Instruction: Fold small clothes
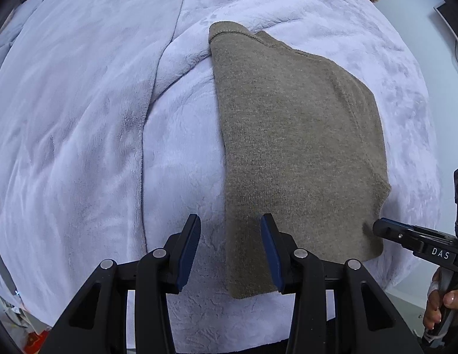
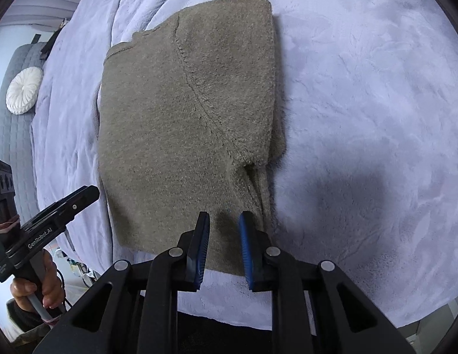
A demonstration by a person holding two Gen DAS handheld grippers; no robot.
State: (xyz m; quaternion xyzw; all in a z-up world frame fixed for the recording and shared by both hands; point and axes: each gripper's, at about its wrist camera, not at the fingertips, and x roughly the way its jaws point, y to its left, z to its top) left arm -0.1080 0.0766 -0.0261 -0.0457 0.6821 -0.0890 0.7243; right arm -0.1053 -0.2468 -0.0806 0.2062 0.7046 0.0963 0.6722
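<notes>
jaws of left gripper [image 1: 230, 221] and right gripper [image 2: 224, 216] released, empty, above near edge of folded sweater [image 1: 291, 135].

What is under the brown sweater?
The brown sweater lies on a fluffy lilac blanket. The blanket shows all around it; the part right underneath is covered.

My left wrist camera looks steeply down along my left tongs [image 1: 230, 250] from close above the bed [image 1: 81, 118], by the near left corner of the folded sweater [image 1: 293, 135]. My right wrist camera looks down past my right tongs [image 2: 223, 247] over its near right edge. Both views share the sweater, and each catches the other tongs.
</notes>
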